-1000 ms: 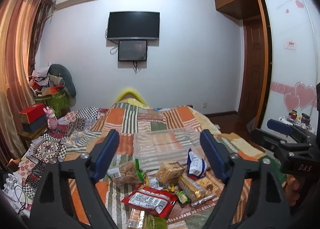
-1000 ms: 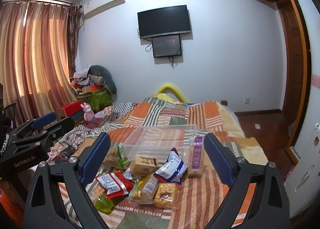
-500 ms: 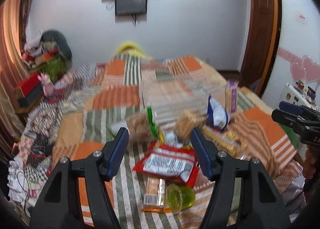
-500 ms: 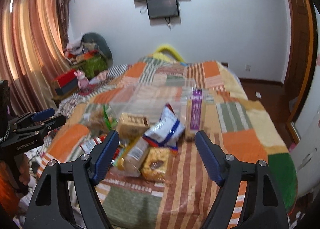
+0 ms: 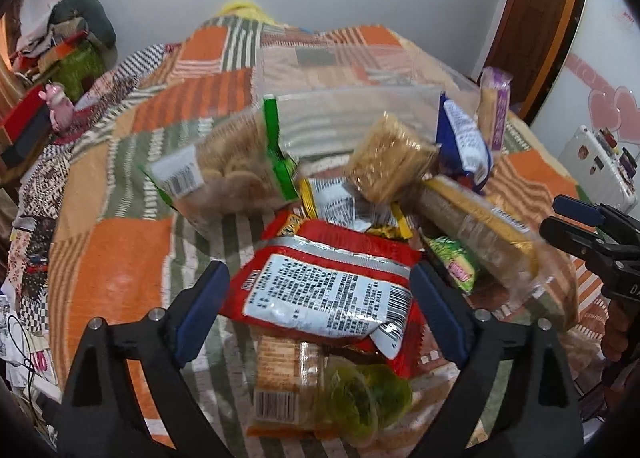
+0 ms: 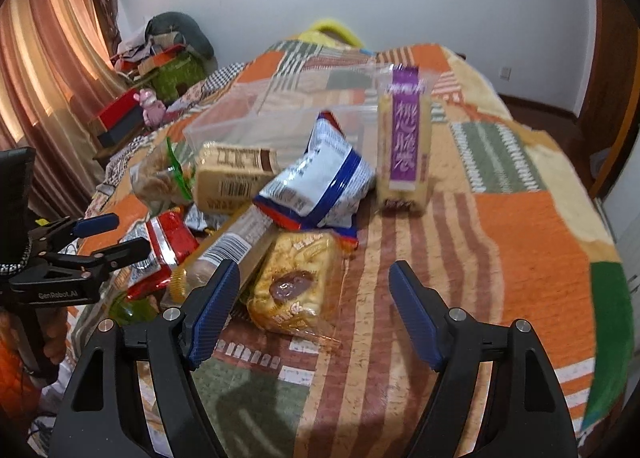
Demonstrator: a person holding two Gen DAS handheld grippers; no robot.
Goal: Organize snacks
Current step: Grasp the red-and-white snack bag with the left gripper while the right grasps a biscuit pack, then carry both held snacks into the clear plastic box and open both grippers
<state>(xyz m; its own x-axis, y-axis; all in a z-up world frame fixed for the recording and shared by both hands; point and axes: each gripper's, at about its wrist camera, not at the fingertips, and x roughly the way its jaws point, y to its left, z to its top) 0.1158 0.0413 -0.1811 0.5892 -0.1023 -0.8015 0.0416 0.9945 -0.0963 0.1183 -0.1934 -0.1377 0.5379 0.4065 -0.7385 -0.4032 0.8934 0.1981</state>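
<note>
Snacks lie heaped on the bed point(image 6: 520, 217) before a clear bin point(image 6: 280, 125). My left gripper point(image 5: 320, 310) hangs spread wide around the red packet point(image 5: 328, 290), gripping nothing. My right gripper point(image 6: 316, 314), equally open, hovers by the date-cake pack point(image 6: 296, 290). I judge the glossy film may slip or crumple when pinched, dragging the green cup point(image 5: 360, 394) and neighbouring wrappers along.

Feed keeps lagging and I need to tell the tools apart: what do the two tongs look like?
Both look alike: matte black plastic arms with silver screws, ending in blue ribbed pads. The left tongs show white "GenRobot.AI" lettering in the right wrist view; the right tongs show partial white letters "DA" in the left wrist view. No cables or sleeves are visible.
</note>
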